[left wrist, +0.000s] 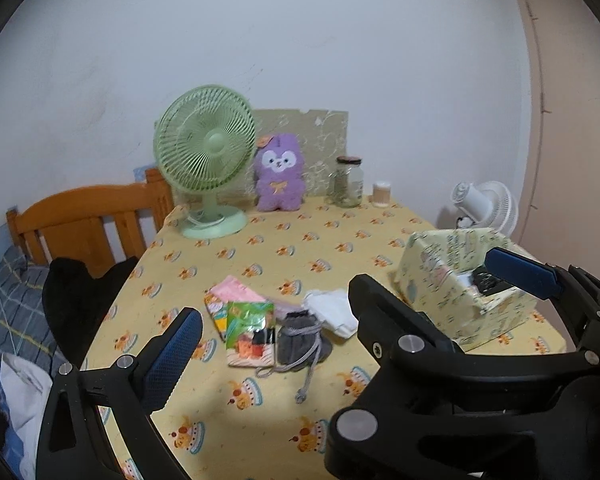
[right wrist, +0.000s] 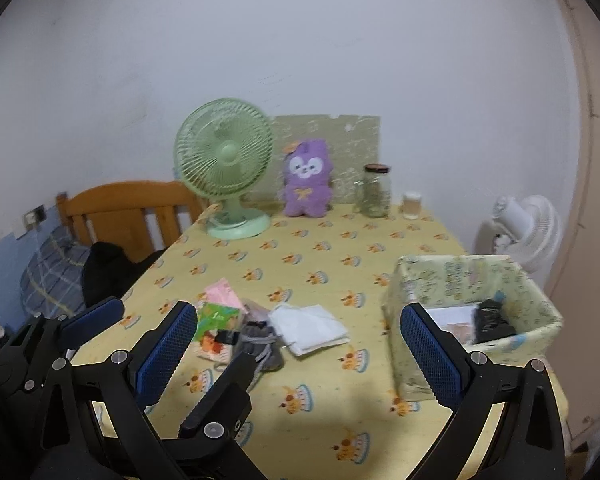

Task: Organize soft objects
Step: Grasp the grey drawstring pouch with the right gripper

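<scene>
Hovering both grippers, left (right wrist: 152, 320) and right (right wrist: 300, 344), open and empty above the counter's (right wrist: 324, 432) near edge. Pouch (right wrist: 260, 340) and cloth (right wrist: 308, 326) lie mid-counter; box (right wrist: 460, 276) waits at the right edge, presumably to collect them.

A plain white wall (right wrist: 340, 40) is seen behind a table (right wrist: 320, 412), which is covered by a yellow cloth printed with cakes. At the left, a wooden headboard (left wrist: 88, 216) is set against the wall, with a checked pillow (left wrist: 16, 304) below it. A pale door (left wrist: 572, 120) is placed at the right. A white fan (right wrist: 528, 228) is stood beside the table.
</scene>
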A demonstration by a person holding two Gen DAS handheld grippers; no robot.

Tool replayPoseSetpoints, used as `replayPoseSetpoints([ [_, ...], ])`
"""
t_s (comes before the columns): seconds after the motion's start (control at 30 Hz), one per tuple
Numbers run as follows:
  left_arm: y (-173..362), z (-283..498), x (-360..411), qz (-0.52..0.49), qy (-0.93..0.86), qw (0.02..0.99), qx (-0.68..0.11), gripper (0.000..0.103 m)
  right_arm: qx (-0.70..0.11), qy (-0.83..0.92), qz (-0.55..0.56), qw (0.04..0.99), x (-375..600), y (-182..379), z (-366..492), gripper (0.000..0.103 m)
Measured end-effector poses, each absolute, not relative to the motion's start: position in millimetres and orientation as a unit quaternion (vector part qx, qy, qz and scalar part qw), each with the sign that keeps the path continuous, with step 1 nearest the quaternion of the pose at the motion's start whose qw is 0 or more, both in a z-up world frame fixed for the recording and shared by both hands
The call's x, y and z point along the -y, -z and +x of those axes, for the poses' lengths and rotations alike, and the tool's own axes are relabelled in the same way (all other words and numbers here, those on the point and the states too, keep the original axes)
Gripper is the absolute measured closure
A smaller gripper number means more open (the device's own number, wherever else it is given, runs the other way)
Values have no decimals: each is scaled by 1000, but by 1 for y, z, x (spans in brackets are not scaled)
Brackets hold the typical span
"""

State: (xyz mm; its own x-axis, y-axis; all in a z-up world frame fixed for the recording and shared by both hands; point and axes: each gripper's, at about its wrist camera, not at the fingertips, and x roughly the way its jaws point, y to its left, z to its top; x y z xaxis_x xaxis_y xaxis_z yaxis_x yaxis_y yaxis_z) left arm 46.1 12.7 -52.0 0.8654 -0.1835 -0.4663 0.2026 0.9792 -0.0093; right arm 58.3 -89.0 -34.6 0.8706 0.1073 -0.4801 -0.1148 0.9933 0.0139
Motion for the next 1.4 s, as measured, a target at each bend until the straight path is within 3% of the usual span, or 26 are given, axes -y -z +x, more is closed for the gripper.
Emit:
replayPoseSetpoints([
  [0.37, 92, 73, -16, 11, 89, 955, -284, 1, -275, -71, -3, 959, 85, 77, 85, 1],
  [0.77, 120, 101, -25, 15, 61, 942, -329, 1, -324, -87, 6, 942, 78, 111, 115, 17],
  [1.03, 131, 112, -39, 12, 45, 938, -343, 1, -349, -93, 4, 932, 64, 125, 131, 18],
  [1.17, 137, 117, -48, 5, 39, 935, -354, 1, -363, -106, -1, 926, 55, 131, 137, 31],
  [1.4, 146, 125, -54, -5, 39, 931, -363, 2, -375, -103, -17, 921, 43, 140, 147, 38],
])
